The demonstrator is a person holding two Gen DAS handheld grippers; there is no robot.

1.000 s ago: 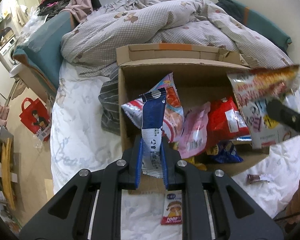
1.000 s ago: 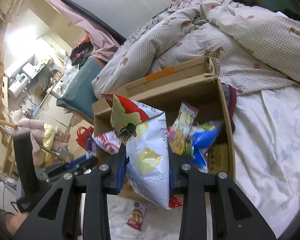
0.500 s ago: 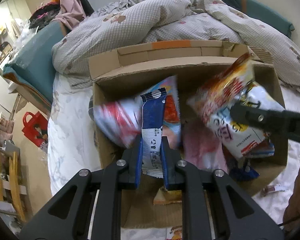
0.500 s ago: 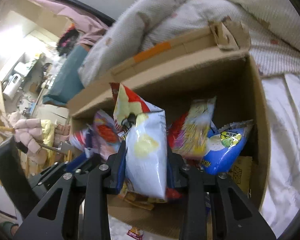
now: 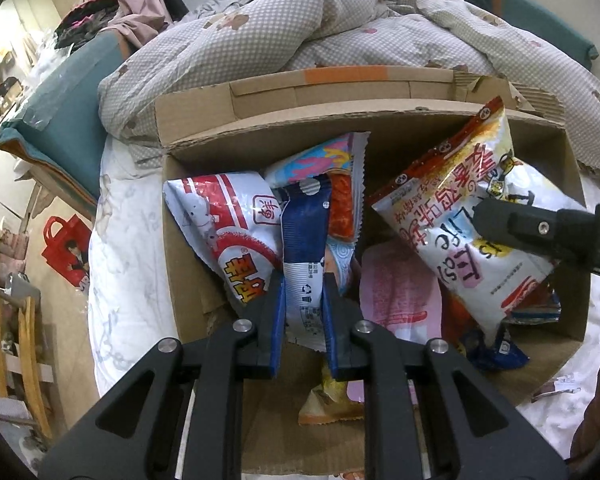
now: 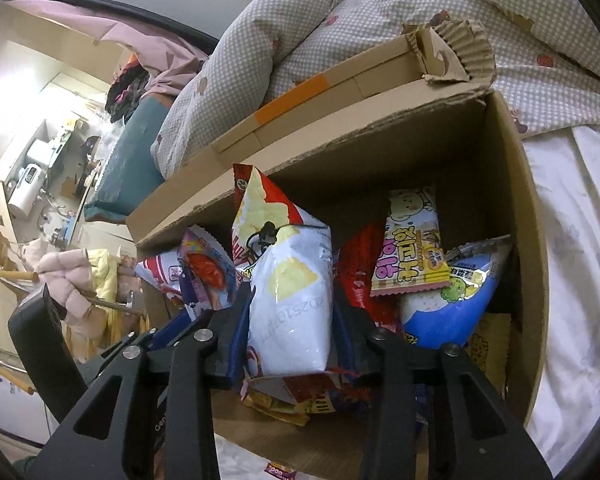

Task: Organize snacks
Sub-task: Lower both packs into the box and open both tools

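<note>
- I judge the step in hand to be dropping two snack packets into the cardboard box (image 5: 380, 128) that sits on the bed, its far wall against the quilt (image 5: 300, 32).
- My left gripper (image 5: 304, 300) is clamped on a slim blue-and-white packet (image 5: 302, 248), which stands upright near the box's left wall, in front of a red-and-white bag (image 5: 224, 220).
- My right gripper (image 6: 292, 312) has its jaws opening around a white chip bag (image 6: 288, 292); the bag is between them, and I cannot tell whether the pads are clear of it yet.
- That chip bag hangs over the middle of the box, left of a blue bag (image 6: 452, 300) by the right wall.
- Next, I think, I need to finish releasing the chip bag, then part the left jaws so the blue-and-white packet settles, and lift both grippers clear without dragging anything out.
</note>
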